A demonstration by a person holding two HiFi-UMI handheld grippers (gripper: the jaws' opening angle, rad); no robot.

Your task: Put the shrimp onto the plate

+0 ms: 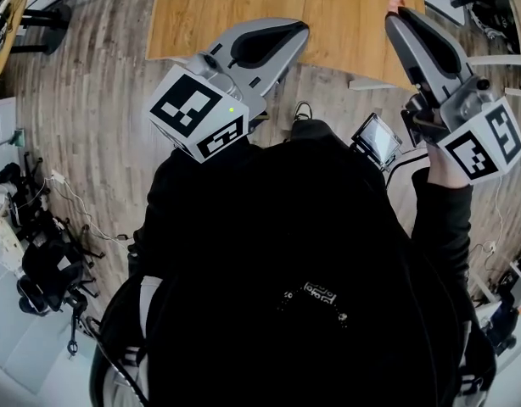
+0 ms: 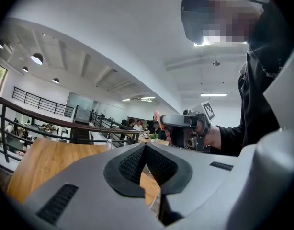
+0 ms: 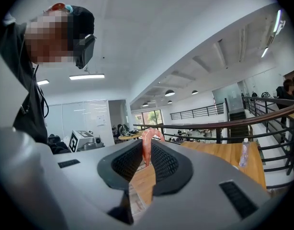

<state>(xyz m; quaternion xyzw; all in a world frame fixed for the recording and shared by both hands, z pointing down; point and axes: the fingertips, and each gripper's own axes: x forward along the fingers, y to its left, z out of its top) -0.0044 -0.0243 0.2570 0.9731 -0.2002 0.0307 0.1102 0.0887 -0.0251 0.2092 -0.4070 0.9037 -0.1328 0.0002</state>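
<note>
left gripper [image 2: 145,146]: my two pads are pressed flat against each other with nothing between them; I hold it raised in front of my chest, its tips pointing toward the near edge of the table.
right gripper [image 3: 148,143]: my jaws stand narrow, clamped on the shrimp; it is raised too, well apart from the left one.
shrimp [image 3: 146,152]: pink and curved; its lower length is pinched between my right pads and its curled end pokes out past the fingertips. It is up in the air, off the table.
shrimp, head view: a small pink tip shows at the very end of the right jaws, over the table's near right part.
table [image 1: 243,7]: light wood top, ahead of me.
bottle [image 3: 243,153]: clear, upright on the table, far to the right in the right gripper view.
marker cubes: one on each gripper, black squares on white; left [image 1: 197,113], right [image 1: 485,142].
right hand [image 1: 447,172]: wrapped round the handle under the right cube, black sleeve below it.
floor [image 1: 91,83]: wood planks, around and below me.
railing [image 3: 262,119]: dark bars beyond the table.
</note>
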